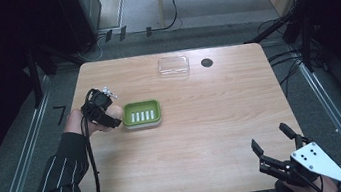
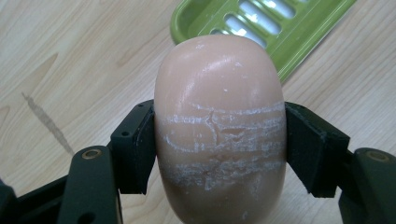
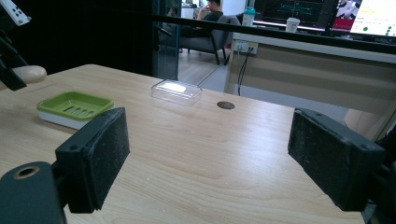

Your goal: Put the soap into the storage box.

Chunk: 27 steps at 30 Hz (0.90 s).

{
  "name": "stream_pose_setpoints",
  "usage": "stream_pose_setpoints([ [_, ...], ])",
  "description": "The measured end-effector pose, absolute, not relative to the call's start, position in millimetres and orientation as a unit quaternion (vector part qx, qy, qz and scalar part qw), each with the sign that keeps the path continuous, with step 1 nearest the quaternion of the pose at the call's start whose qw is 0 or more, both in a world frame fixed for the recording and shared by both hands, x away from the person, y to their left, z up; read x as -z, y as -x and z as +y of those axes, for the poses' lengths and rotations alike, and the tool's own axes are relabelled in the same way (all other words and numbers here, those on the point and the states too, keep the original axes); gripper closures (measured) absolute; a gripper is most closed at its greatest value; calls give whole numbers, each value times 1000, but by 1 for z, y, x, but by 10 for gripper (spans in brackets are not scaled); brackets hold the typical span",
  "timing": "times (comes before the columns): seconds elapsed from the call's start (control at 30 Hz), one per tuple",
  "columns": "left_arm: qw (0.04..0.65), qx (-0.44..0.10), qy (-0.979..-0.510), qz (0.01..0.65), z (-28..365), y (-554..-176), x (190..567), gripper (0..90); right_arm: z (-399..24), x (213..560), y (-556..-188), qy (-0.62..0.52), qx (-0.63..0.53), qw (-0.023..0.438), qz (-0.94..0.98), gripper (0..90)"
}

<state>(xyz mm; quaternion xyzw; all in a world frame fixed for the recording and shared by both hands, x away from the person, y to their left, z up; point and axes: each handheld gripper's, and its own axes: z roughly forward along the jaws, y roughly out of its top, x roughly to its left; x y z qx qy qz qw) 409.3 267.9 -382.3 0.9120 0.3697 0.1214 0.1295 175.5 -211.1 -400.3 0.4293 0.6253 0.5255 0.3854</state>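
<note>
From the high view, the left gripper (image 1: 110,115) sits just beside the left end of the green soap dish (image 1: 142,114) on the tabletop (image 1: 204,131), likely so its load can go into the dish, while the right gripper (image 1: 272,143) waits well apart at the near right corner. In the left gripper view its fingers (image 2: 135,147) clamp a pinkish soap bar (image 2: 219,126) across its middle, the dish just beyond. In the right gripper view the fingers (image 3: 95,156) stand wide apart and empty, facing a clear lid (image 3: 176,91) farther back

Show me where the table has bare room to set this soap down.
Bare wood runs from the green soap dish right to the table edge, and forward toward the right gripper. Crowded: around the left gripper, beside the dish. The clear lid occupies the far edge.
</note>
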Motion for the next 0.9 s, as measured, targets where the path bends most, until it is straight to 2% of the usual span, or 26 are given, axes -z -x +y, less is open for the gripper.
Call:
stream_pose_setpoints([
  [0.9, 136, -139, -938, 285, 240, -425, 379, 334, -214, 400, -171, -436, -520, 390, 622, 133],
])
